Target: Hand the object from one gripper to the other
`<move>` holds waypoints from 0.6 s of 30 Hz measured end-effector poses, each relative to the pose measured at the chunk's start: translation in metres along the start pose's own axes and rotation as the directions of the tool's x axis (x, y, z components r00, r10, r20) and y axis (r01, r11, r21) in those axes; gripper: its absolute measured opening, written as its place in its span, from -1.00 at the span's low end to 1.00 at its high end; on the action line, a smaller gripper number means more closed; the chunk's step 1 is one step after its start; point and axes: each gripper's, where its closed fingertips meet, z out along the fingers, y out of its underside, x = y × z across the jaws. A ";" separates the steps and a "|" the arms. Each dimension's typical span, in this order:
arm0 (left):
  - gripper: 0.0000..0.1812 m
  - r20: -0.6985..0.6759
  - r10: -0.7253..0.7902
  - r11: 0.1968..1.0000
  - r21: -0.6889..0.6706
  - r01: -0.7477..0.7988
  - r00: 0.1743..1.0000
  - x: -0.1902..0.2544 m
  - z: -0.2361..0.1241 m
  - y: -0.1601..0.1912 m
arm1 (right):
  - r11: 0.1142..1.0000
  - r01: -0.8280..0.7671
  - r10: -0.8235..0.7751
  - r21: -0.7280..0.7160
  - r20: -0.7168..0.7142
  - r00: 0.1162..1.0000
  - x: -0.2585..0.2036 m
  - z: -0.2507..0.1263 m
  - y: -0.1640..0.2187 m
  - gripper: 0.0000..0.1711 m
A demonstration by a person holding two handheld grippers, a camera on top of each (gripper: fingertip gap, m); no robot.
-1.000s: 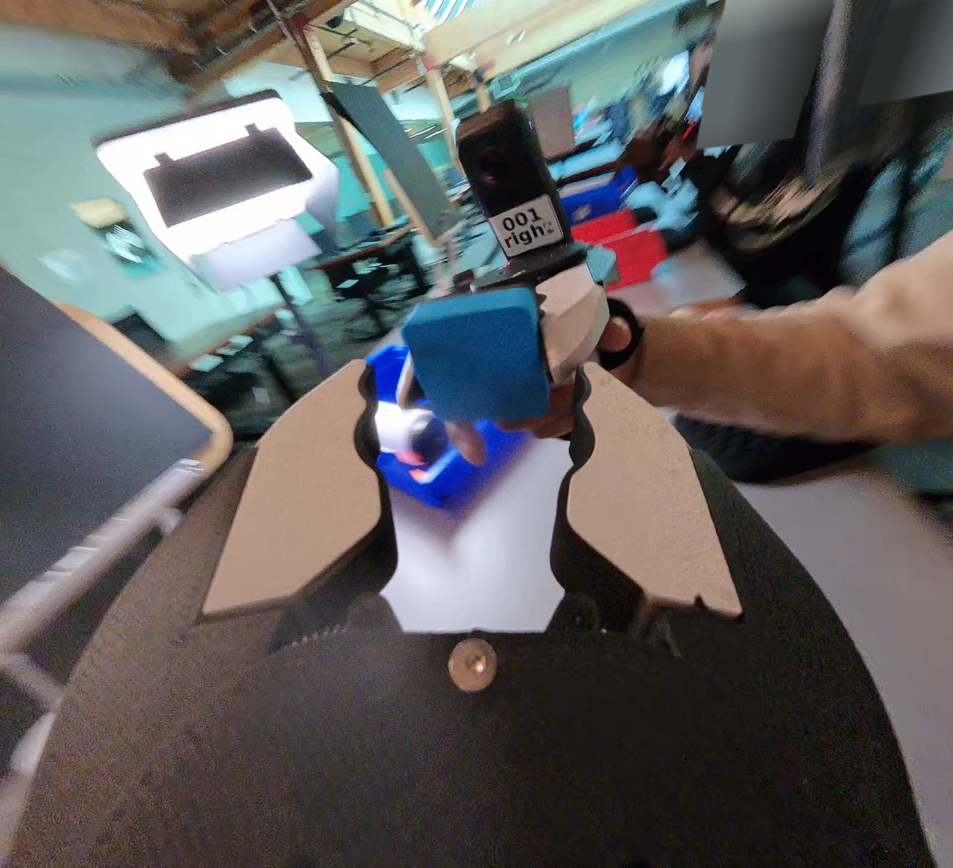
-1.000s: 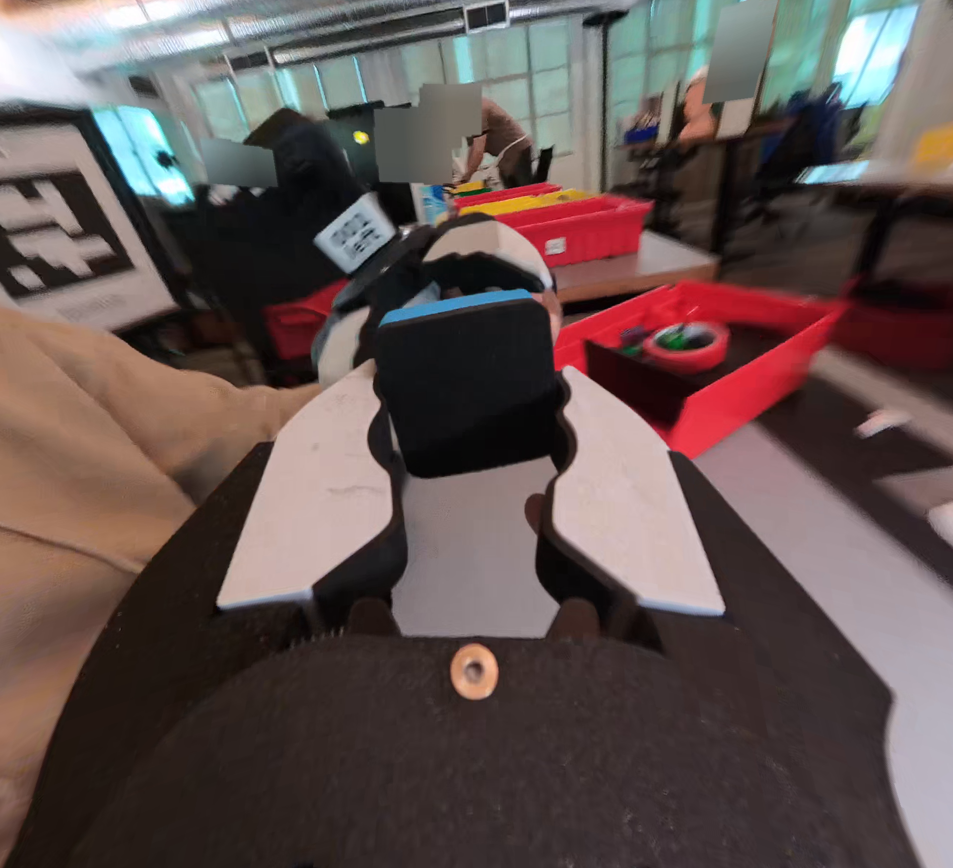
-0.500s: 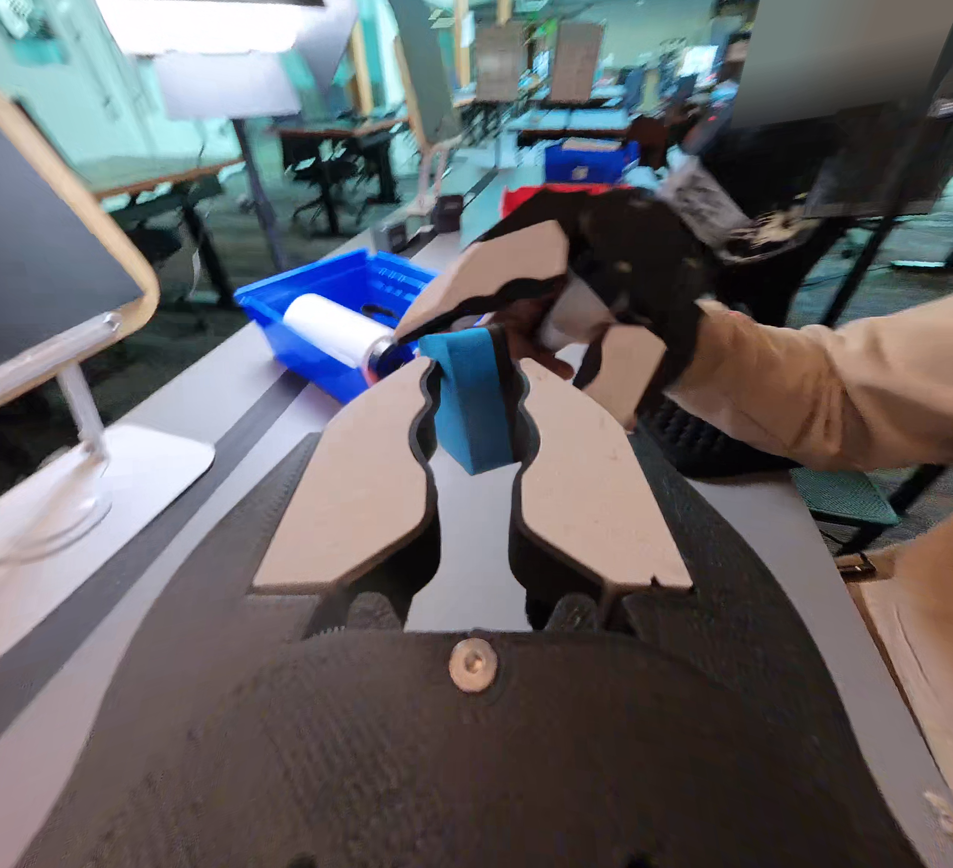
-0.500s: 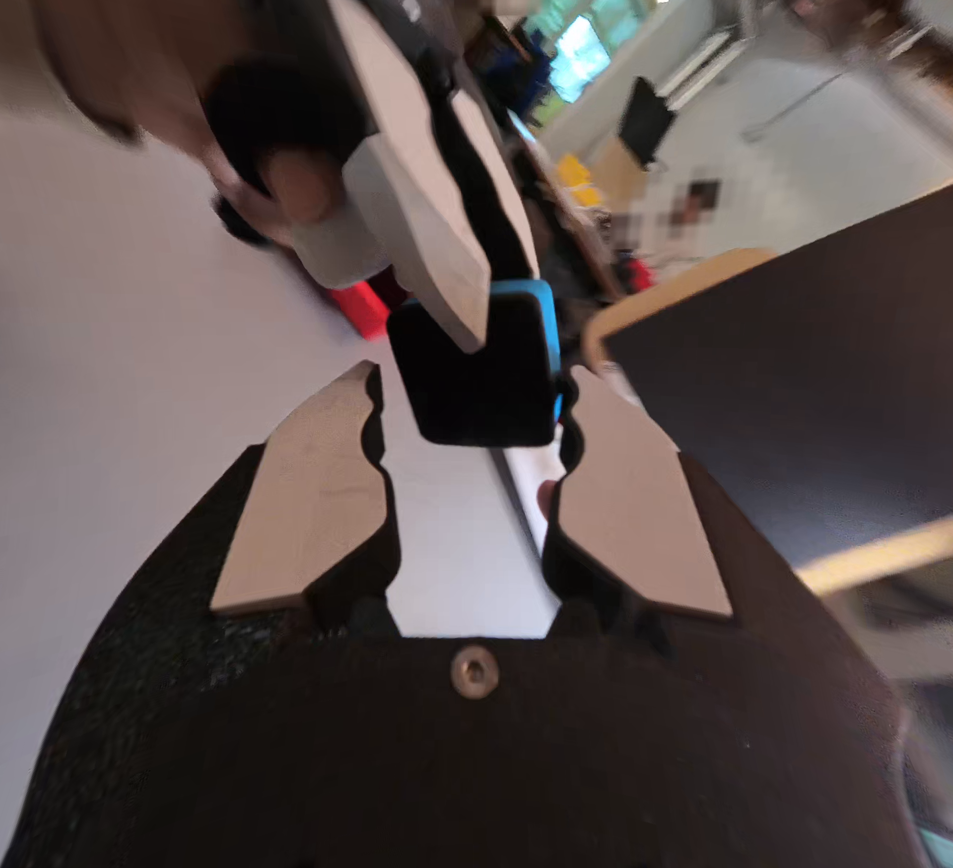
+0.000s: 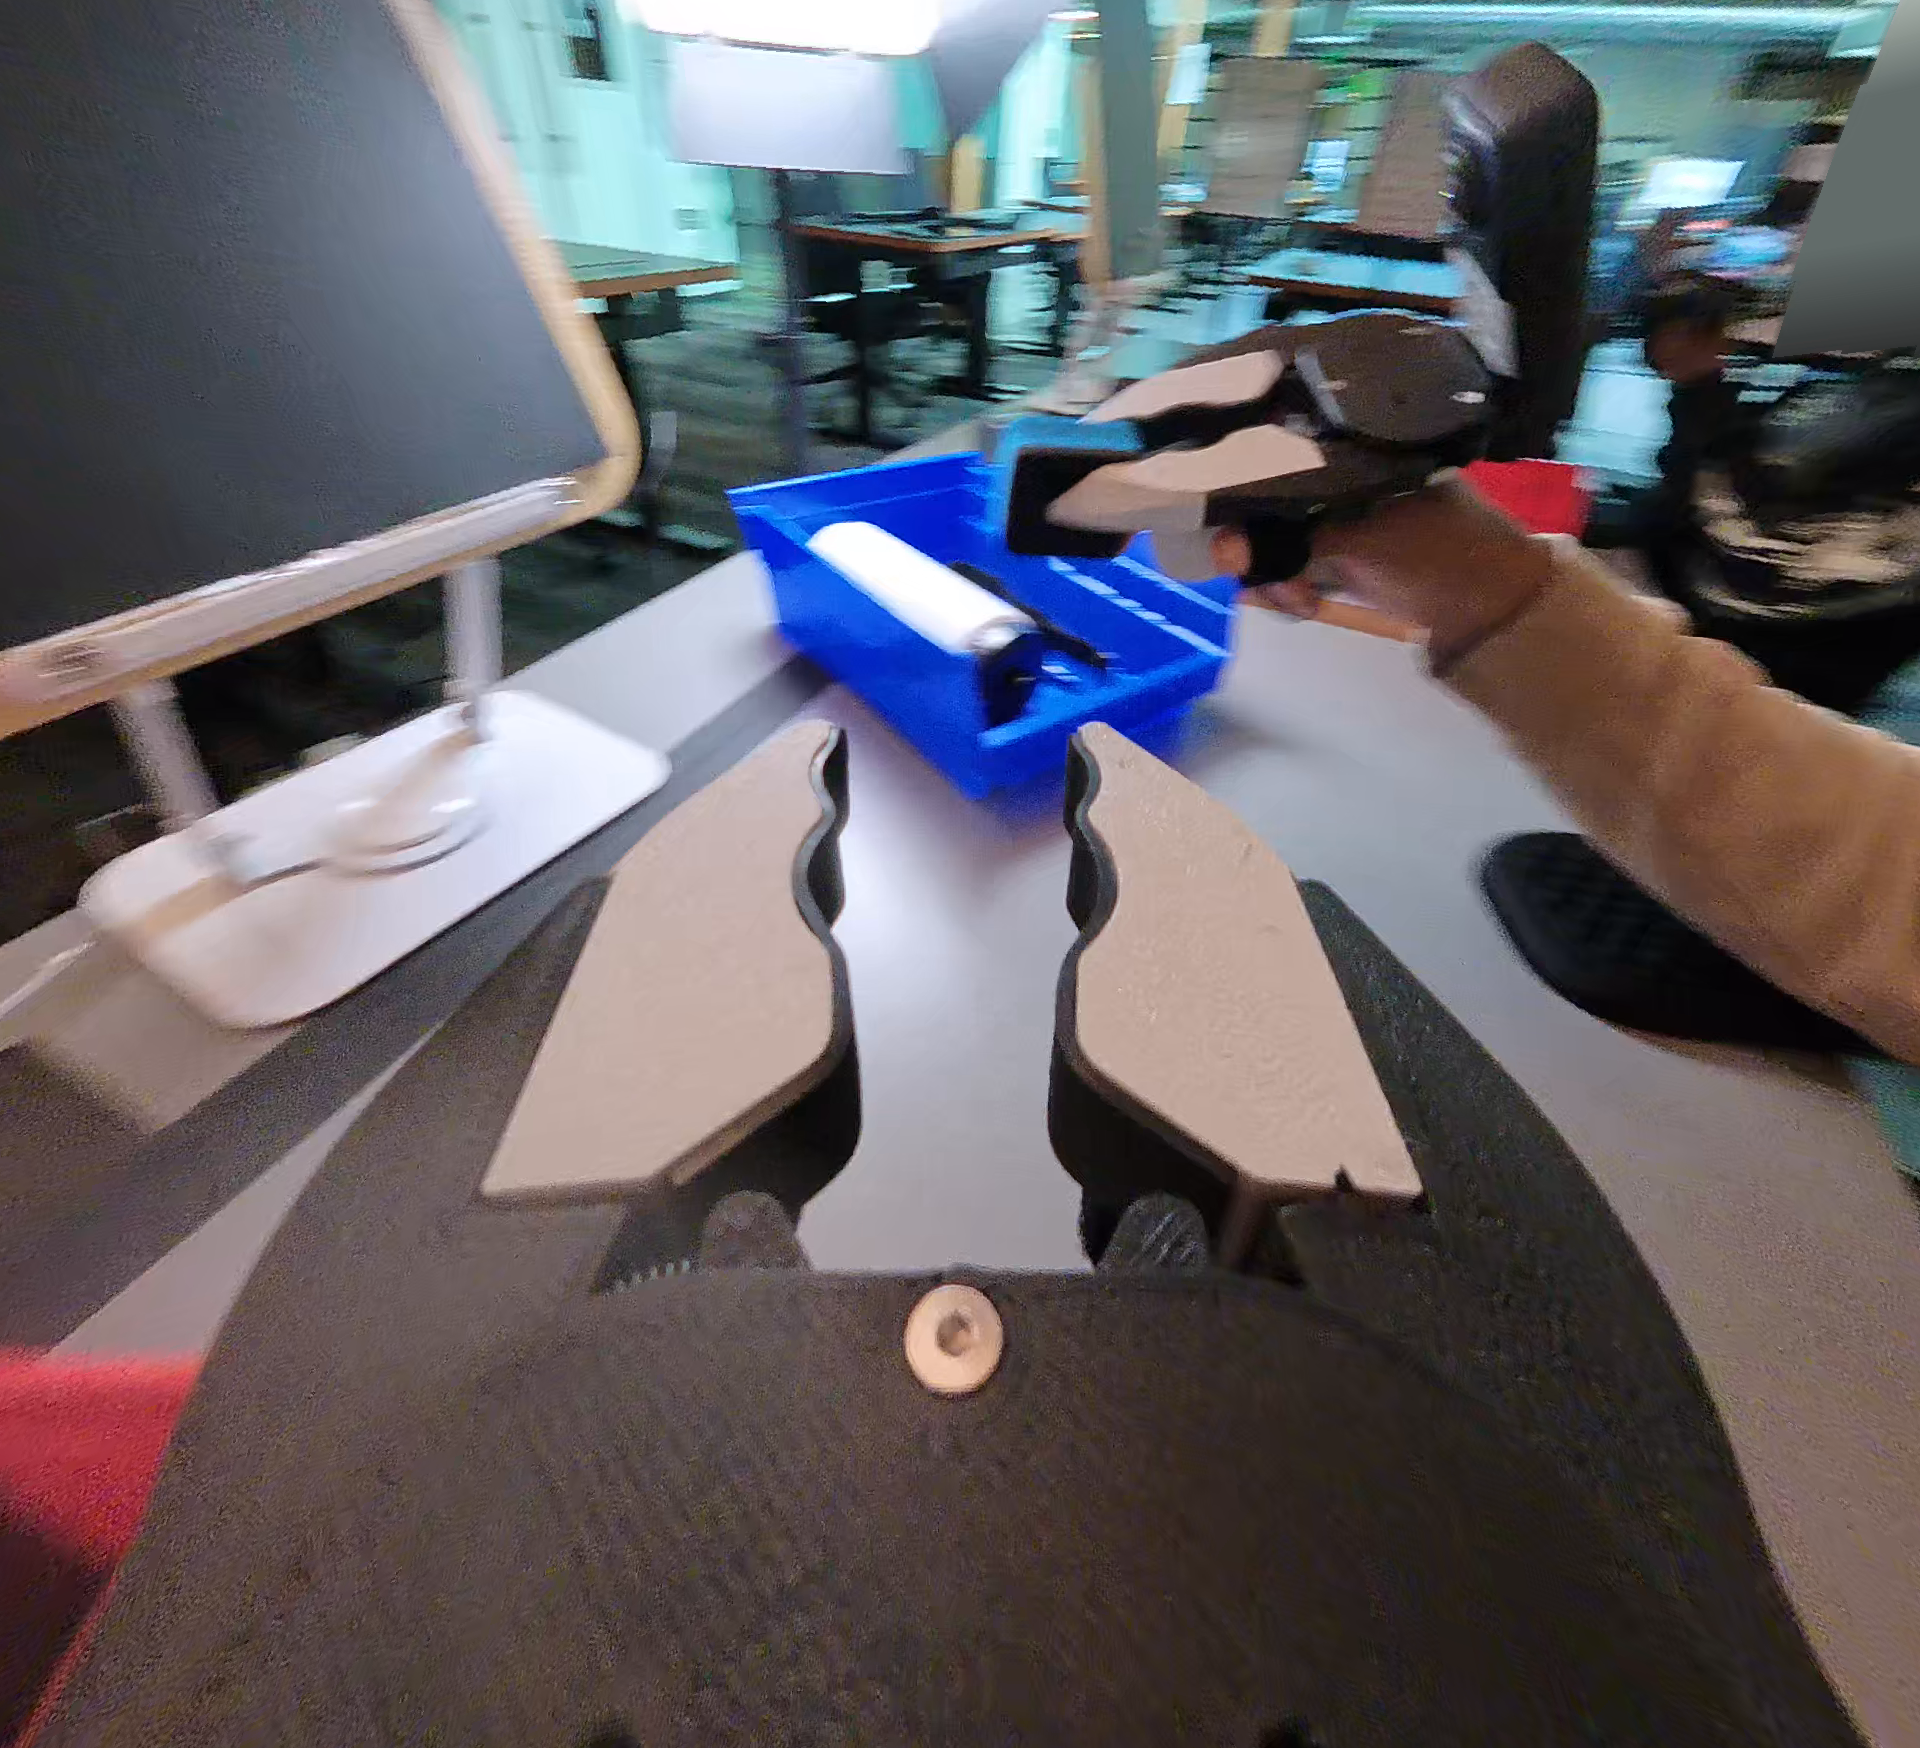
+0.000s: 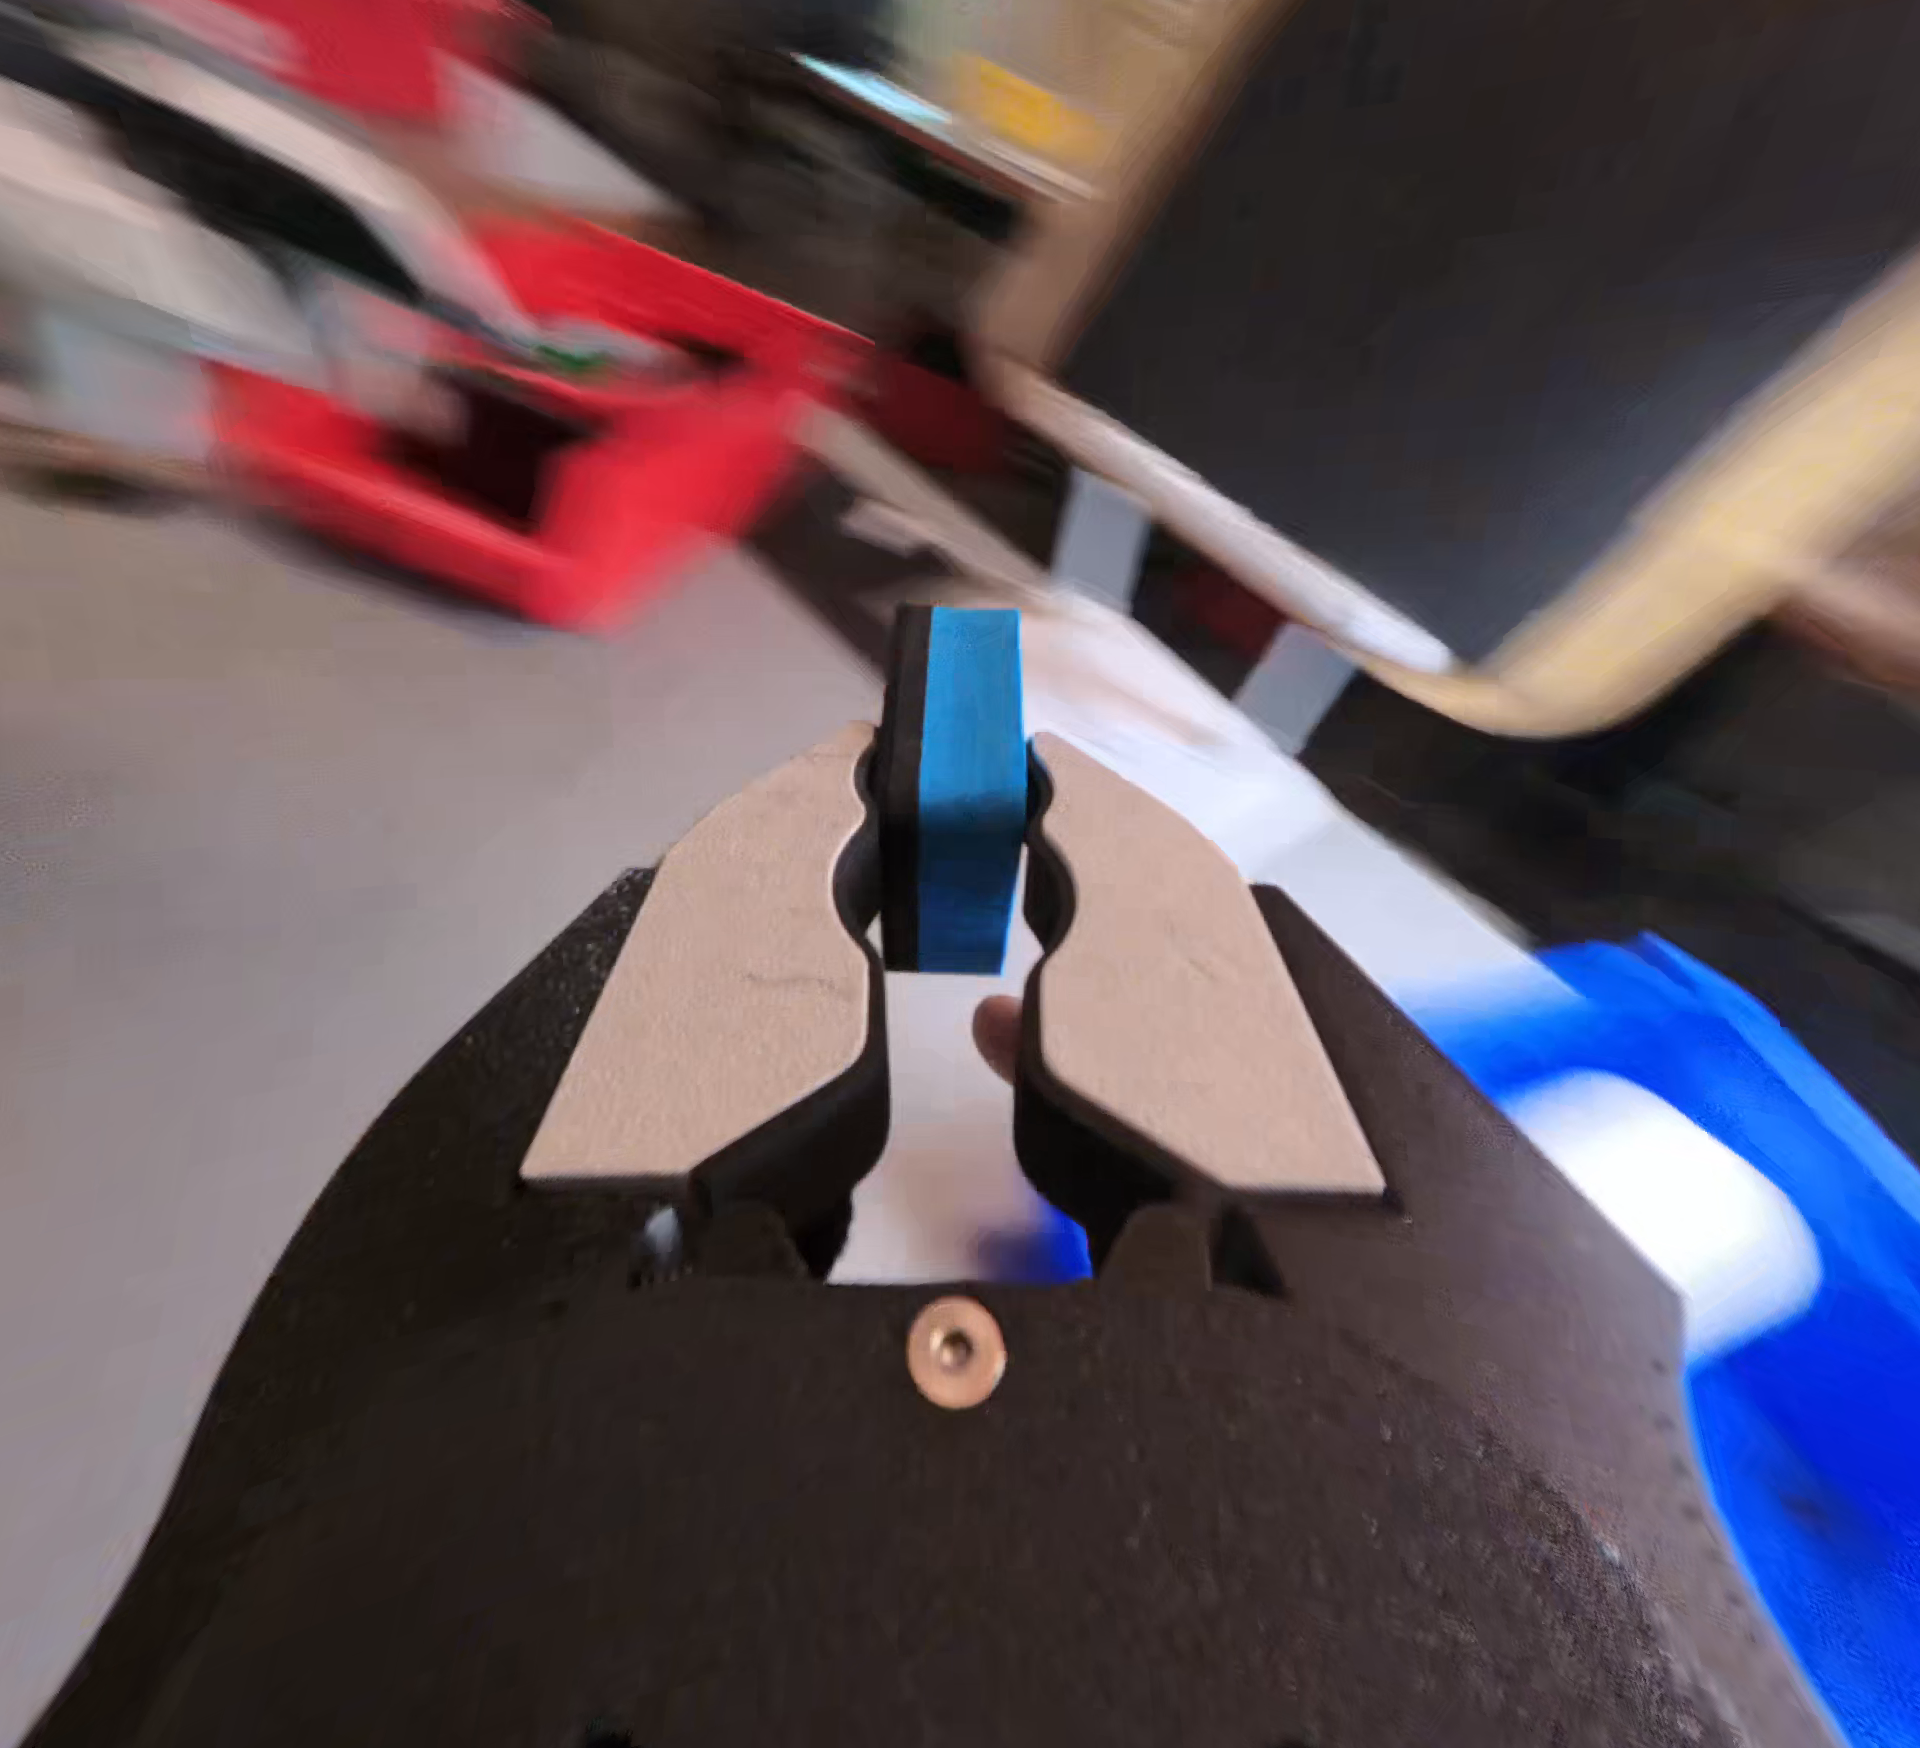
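The object is a foam block, blue on one face and black on the other. In the right wrist view my right gripper [image 6: 951, 748] is shut on the block [image 6: 971, 815] across its thin sides, and the block stands out past the fingertips. In the left wrist view my left gripper [image 5: 951, 763] is open and empty, low over the grey table [image 5: 1351, 763]. The right gripper [image 5: 1195, 462] shows farther off up to the right, holding the block [image 5: 1049, 498] above a blue bin [image 5: 914, 690].
The blue bin holds a white roll [image 5: 914, 597] and also shows in the right wrist view [image 6: 1787, 1386]. A monitor on a white stand [image 5: 364, 857] is at the left. A black pad [image 5: 1621, 950] lies under the person's sleeve. A red bin [image 6: 520, 472] is blurred beyond.
Half a second ago my left gripper was shut on the block with the right gripper open around it. Now the right gripper is shut on it and has drawn away; the left has opened.
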 end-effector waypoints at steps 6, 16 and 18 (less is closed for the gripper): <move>-0.55 0.317 0.063 0.997 -0.060 -0.046 0.946 -0.052 -0.027 -0.002 | 0.873 -0.174 -0.159 -0.455 -0.605 0.780 0.162 -0.071 0.124 -0.73; -0.53 0.355 0.125 0.989 -0.115 -0.090 0.926 -0.053 -0.027 0.000 | 0.793 -0.314 -0.124 -0.522 -0.643 0.756 0.180 -0.087 0.175 -0.67; -0.53 0.351 0.127 0.989 -0.120 -0.090 0.928 -0.052 -0.026 0.001 | 0.777 -0.330 -0.125 -0.535 -0.646 0.753 0.181 -0.088 0.178 -0.34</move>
